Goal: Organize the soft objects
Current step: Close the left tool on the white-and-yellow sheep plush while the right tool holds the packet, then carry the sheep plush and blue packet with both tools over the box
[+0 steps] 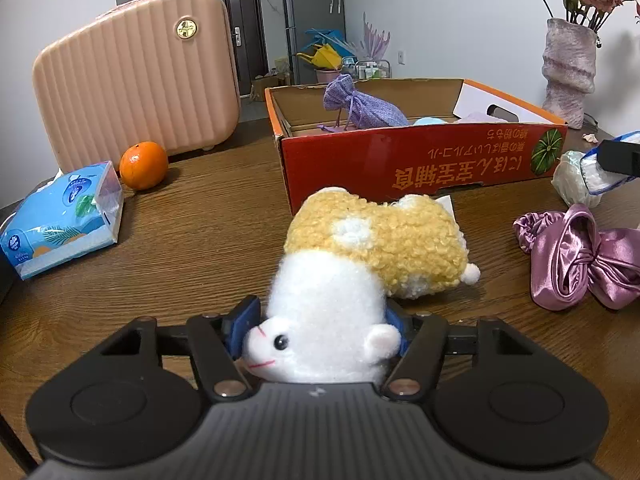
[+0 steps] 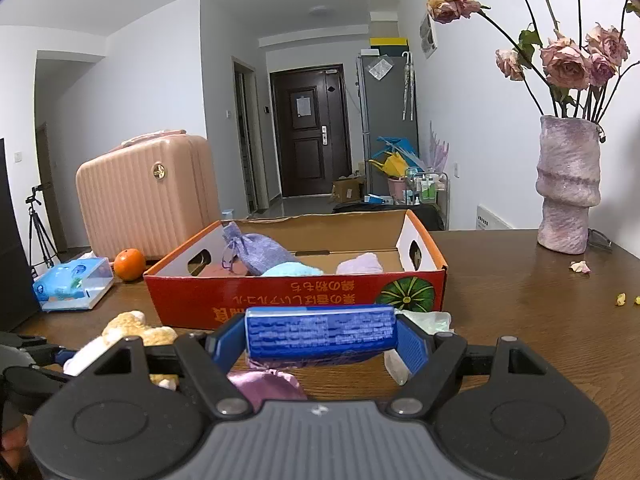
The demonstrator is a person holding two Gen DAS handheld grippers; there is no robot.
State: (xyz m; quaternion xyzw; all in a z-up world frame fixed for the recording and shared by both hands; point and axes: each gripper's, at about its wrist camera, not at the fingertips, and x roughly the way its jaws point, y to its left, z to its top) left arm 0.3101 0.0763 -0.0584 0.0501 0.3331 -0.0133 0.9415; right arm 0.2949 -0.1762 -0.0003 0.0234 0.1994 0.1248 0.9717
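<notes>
So the left hand-held gripper (image 1: 316, 332) is clamped on the plush hamster's (image 1: 360, 256) white head, just in front of the red box (image 1: 420, 160) on the table (image 1: 200, 248), while the right hand-held gripper (image 2: 320, 340) pinches a blue packet (image 2: 320, 330) there too, both probably headed into that box.

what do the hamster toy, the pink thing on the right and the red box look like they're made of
Hamster toy: plush, apparently synthetic; fluffy white pile in front, curly yellow bouclé-like fleece on the back.
Pink bundle: satin-like cloth, judging by its glossy sheen and soft folds.
Red box: cardboard, brown and unprinted inside, with a printed, slightly glossy outside.
</notes>
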